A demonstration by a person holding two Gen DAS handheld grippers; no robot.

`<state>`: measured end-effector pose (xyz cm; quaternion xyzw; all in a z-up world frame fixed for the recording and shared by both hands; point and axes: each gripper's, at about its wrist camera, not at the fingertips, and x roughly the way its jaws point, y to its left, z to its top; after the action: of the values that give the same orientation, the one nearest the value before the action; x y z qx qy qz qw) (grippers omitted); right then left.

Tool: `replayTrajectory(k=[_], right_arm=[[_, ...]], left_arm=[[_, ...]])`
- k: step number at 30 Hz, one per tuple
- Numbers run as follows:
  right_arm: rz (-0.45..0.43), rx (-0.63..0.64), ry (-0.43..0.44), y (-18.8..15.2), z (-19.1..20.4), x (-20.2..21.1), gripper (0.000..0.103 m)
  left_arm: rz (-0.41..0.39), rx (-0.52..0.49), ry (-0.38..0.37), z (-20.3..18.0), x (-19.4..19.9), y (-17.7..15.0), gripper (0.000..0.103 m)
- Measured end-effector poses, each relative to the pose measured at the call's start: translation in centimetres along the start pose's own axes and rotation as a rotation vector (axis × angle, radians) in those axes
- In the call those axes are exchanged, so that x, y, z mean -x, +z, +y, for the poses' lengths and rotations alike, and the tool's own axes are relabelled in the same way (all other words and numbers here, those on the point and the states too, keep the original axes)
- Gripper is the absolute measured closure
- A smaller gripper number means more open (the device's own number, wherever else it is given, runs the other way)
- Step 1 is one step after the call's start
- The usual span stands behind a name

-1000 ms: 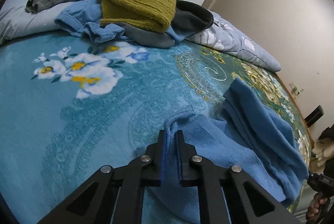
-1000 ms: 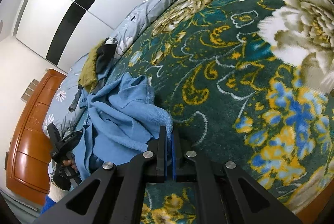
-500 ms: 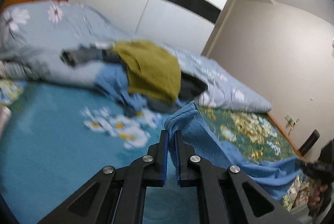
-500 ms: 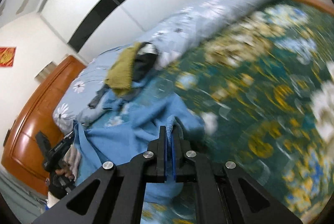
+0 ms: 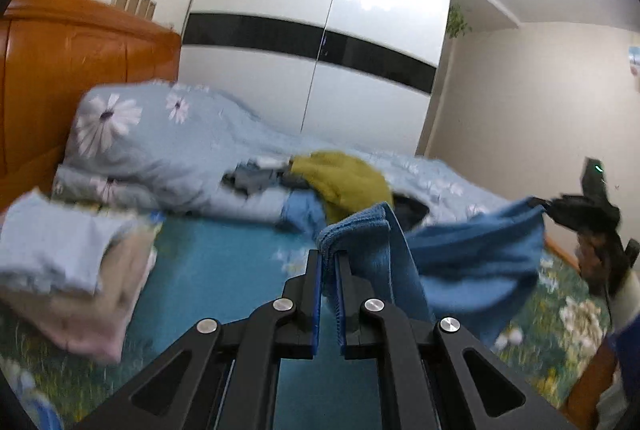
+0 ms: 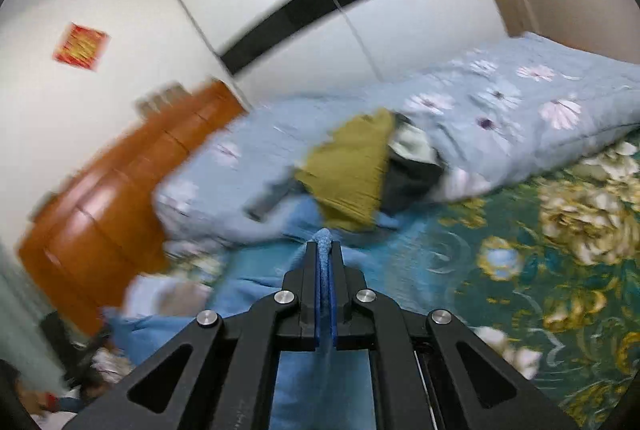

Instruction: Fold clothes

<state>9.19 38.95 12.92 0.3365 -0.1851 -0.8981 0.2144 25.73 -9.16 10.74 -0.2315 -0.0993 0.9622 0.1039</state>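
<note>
You have two grippers: the left gripper (image 5: 328, 262) and the right gripper (image 6: 324, 250). Each one has two fingers, so that makes four fingers in all. Both pinch one blue garment (image 5: 460, 258), lifted above the bed (image 5: 224, 270).

There is one bed with one flowery blanket (image 6: 520, 270) on it. Along the far edge lies one long pale blue quilt (image 6: 500, 117).

On that far edge sits one pile of loose clothes. In it you can count one mustard-yellow knit (image 5: 344, 177), one dark piece (image 6: 412, 181) and one light blue piece (image 5: 300, 209); blur hides any more.

Near the left edge is one stack of folded clothes (image 5: 68, 270), with two pieces showing: one pale blue, one pinkish.
</note>
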Motion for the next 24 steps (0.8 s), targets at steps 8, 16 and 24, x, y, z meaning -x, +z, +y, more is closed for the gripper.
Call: replayTrajectory(k=[8,16,24], right_arm=[[0.173,-0.109,-0.219,-4.5,-7.1,-7.2,0.1],[0.25,-0.119,-0.31,-6.9,-10.1,-9.5,0.098],[0.167,0.115,-0.42,-4.9,-5.4,-5.8,0.076]], left_arm=[[0.227,0.083,0.025,1.7,-4.1,-9.9,0.096],[0.252,0.116,0.033,1.3,-4.1,-11.9,0.092],[0.207,0.14,0.092,2.2,-2.7,-11.3,0.046]])
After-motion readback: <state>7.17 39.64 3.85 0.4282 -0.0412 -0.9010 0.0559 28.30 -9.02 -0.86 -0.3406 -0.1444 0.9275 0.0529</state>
